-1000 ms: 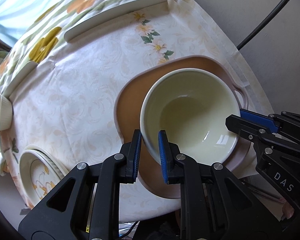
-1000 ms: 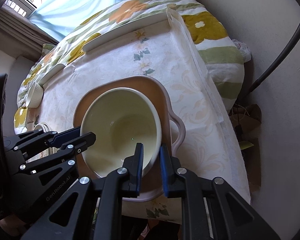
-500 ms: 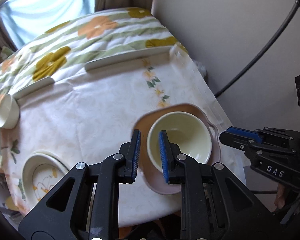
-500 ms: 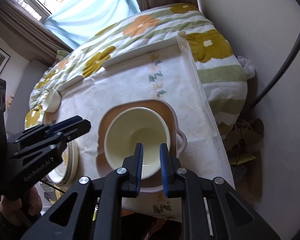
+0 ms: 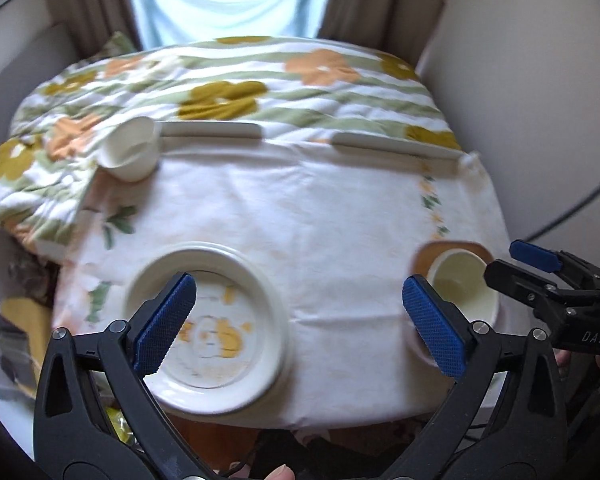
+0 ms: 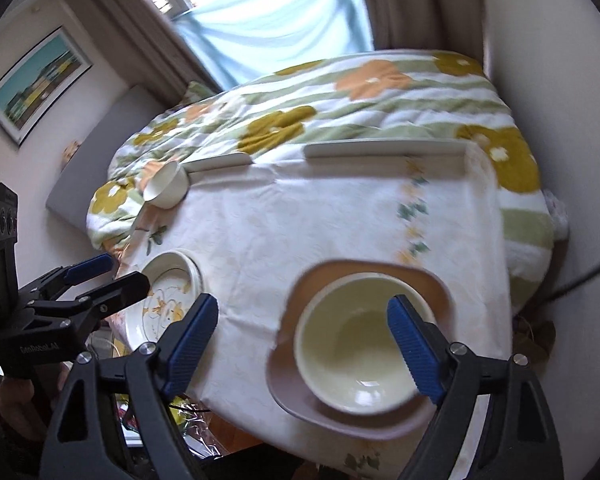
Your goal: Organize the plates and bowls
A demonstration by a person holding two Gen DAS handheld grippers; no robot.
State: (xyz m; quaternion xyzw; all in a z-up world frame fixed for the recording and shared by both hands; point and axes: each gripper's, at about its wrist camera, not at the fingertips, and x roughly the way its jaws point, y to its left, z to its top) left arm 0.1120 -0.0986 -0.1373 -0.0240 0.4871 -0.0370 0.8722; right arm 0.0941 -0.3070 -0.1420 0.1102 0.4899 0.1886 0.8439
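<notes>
A large cream bowl [image 6: 360, 344] sits on a brown handled plate [image 6: 432, 284] at the table's near right; both also show in the left wrist view, the bowl [image 5: 464, 280] and the plate [image 5: 426, 254]. A stack of white plates with an orange pattern [image 5: 208, 324] lies at the near left, also in the right wrist view [image 6: 168, 296]. A small white bowl [image 5: 132, 152] lies tilted at the far left. My left gripper [image 5: 300, 324] is open and empty above the table. My right gripper [image 6: 300, 336] is open and empty over the cream bowl.
A white floral tablecloth [image 5: 300, 200] covers the table. Two long white plates [image 5: 212, 130] [image 5: 396, 146] lie along its far edge against a flowered quilt [image 5: 228, 80]. A wall [image 5: 520, 80] and a dark cable [image 5: 572, 208] are at the right.
Both grippers have opened and pulled back and up from the cream bowl, which stays on the brown plate. The left gripper has swung left over the patterned plates.
</notes>
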